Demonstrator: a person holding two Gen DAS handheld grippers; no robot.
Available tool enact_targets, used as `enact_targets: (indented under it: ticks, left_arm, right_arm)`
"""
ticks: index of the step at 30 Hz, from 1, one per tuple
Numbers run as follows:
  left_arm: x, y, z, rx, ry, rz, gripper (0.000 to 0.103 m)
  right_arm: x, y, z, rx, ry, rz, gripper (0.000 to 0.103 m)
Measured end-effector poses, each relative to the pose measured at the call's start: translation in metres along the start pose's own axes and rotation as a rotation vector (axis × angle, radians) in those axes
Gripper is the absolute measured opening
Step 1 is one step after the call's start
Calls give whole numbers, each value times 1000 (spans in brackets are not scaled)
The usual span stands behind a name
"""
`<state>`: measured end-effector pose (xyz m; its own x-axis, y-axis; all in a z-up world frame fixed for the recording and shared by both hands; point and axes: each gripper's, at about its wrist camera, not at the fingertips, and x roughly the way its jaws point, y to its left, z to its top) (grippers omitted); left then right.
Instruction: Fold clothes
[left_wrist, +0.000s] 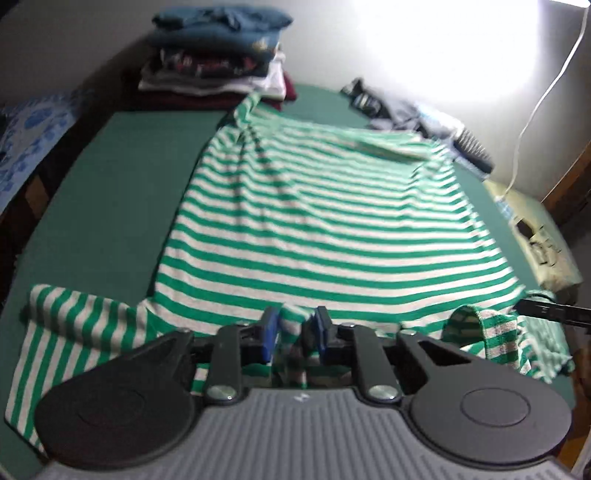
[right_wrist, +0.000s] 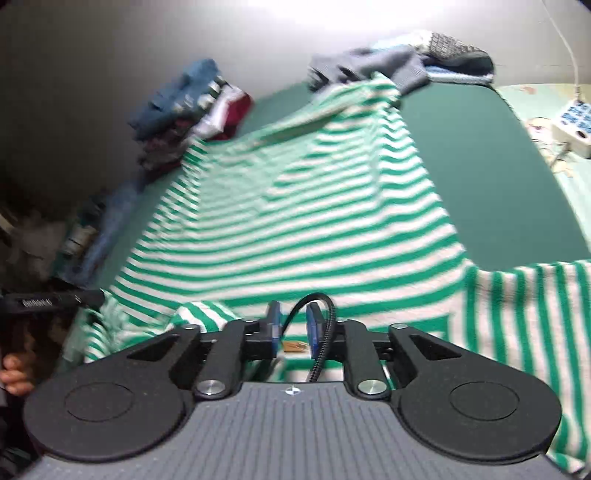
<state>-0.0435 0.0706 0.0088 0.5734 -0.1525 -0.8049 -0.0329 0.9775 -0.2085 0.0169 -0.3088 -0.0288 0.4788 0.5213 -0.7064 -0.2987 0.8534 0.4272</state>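
A green-and-white striped shirt (left_wrist: 314, 221) lay spread across a green counter (left_wrist: 110, 206), its body stretching away from both cameras and one sleeve (left_wrist: 74, 332) lying flat toward the left in the left wrist view. In the right wrist view the same shirt (right_wrist: 295, 229) covered the middle of the counter (right_wrist: 498, 177), with the other sleeve (right_wrist: 535, 325) extending to the right. The left gripper (left_wrist: 293, 328) stood nearly closed, its blue pads pinching a fold of the striped fabric at the near edge of the shirt. The right gripper (right_wrist: 293, 325) had its jaws set narrow over the near edge of the shirt; a black braided cable (right_wrist: 321, 332) arched across the gap between the blue pads, and whether the pads pressed on the cloth could not be told. Part of the other gripper showed as a dark bar at the right edge of the left wrist view and at the left edge of the right wrist view, close to a bunched part of the shirt. A stack of folded clothes (left_wrist: 218, 55) stood at the far left corner of the counter, touching the far edge of the shirt. A loose heap of grey and patterned clothes (right_wrist: 402, 59) lay at the far right corner. A white power strip (right_wrist: 572, 125) rested on a pale surface beyond the counter's right edge, with a white cord (left_wrist: 546, 92) rising along the wall.
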Motion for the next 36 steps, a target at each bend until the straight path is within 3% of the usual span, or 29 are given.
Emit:
enact_targets:
  ticks: [2,4,6,9,12,15,18,22,26,29,36]
  left_arm:
    - [1,-2,-7,55,8,19,30]
    - [-10,-4,-15,134,-9,56,55]
    - [-27,-6,-25,210,-15,65,63]
    - [-55,-10,-39,305,7,25,66]
    - [-73,-26,-55,416,47,-34,84]
    - [-72,-41,-70,452,109,-122,85]
    - [-53,-49,-91,460,191,-129,80]
    - [-27,-47,-106,391,289,-70,75]
    - [-18,-53,-109,347,290,39,75]
    - [-15,-61,-108,306,292,79,75]
    - [-6,-73,-105,270,315,119,69]
  right_arm:
    - [-18,1,-5,-44,7,4,25]
    - [-37,3,-10,-89,13,11,28]
    - [-58,20,-16,-202,16,27,46]
    - [-74,37,-21,-288,109,158,46]
    - [-82,55,-25,-321,199,320,46]
    - [-86,68,-27,-382,258,361,46]
    - [-79,76,-27,-445,270,218,48]
    - [-58,93,-31,-437,243,141,48]
    - [-33,116,-45,-421,251,23,48]
    - [-22,133,-59,-469,254,-27,48]
    - [-13,138,-63,-395,281,-7,51]
